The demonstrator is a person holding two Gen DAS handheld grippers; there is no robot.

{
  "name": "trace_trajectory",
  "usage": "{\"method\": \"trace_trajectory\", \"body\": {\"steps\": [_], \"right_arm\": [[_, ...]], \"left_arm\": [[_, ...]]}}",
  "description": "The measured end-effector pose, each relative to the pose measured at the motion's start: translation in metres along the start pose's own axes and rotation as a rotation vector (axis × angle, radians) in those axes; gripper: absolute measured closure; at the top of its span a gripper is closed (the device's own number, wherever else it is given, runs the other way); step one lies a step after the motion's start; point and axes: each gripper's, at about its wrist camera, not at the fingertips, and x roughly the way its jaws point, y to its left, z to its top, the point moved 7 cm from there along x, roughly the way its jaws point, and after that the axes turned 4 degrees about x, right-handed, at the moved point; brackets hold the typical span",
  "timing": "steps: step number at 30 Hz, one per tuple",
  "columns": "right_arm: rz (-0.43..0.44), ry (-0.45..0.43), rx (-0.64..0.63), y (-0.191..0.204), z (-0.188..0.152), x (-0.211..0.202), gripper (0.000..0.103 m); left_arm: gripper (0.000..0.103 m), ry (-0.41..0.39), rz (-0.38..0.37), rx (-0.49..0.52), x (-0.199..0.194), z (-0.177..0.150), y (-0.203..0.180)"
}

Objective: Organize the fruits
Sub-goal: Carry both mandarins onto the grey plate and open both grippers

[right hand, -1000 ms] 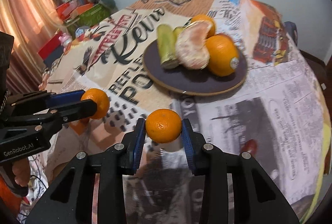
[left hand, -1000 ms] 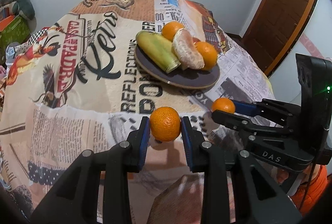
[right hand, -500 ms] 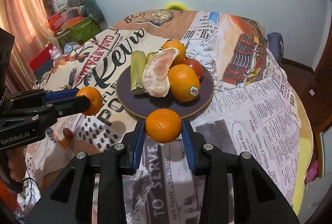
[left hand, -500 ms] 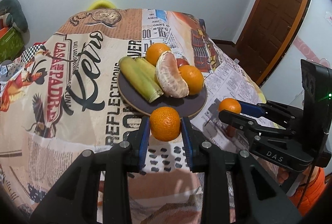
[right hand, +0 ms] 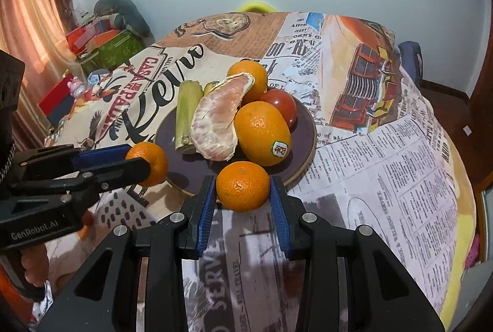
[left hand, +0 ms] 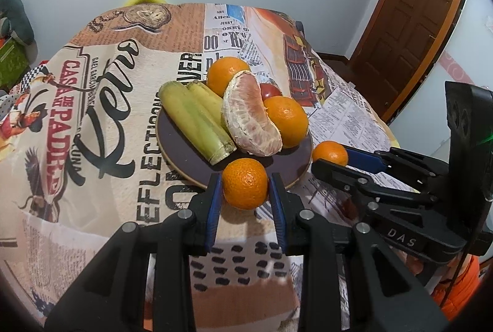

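Both grippers have carried their fruit forward to the dark plate. The left gripper now holds its mandarin over the plate's near rim, and the right gripper has brought its mandarin to the rim's near right side.

The plate sits on the desk. On it: two stalks at left, a peeled segment at center, two oranges and a tomato at right and behind.
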Motion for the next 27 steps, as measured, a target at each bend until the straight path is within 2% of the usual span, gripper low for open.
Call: {"method": "trace_trajectory", "body": {"steps": [9,18,20,24,27], "right_arm": [[0.012,0.027,-0.011,0.000,0.001,0.022,0.071],[-0.008,0.055,-0.035,-0.001,-0.002,0.034,0.071],[-0.012,0.061,-0.038,-0.002,-0.002,0.035,0.069],[-0.015,0.044,-0.038,-0.002,0.000,0.029,0.058],[-0.015,0.033,-0.032,-0.002,0.001,0.023,0.058]], "left_arm": [[0.073,0.039,-0.011,-0.010,0.028,0.002,0.004],[0.072,0.038,0.000,-0.001,0.032,0.004,0.004],[0.072,0.042,0.003,-0.004,0.032,0.003,0.005],[0.072,0.039,0.006,-0.007,0.027,0.004,0.006],[0.072,0.028,0.018,0.000,0.017,0.003,0.006]]}}
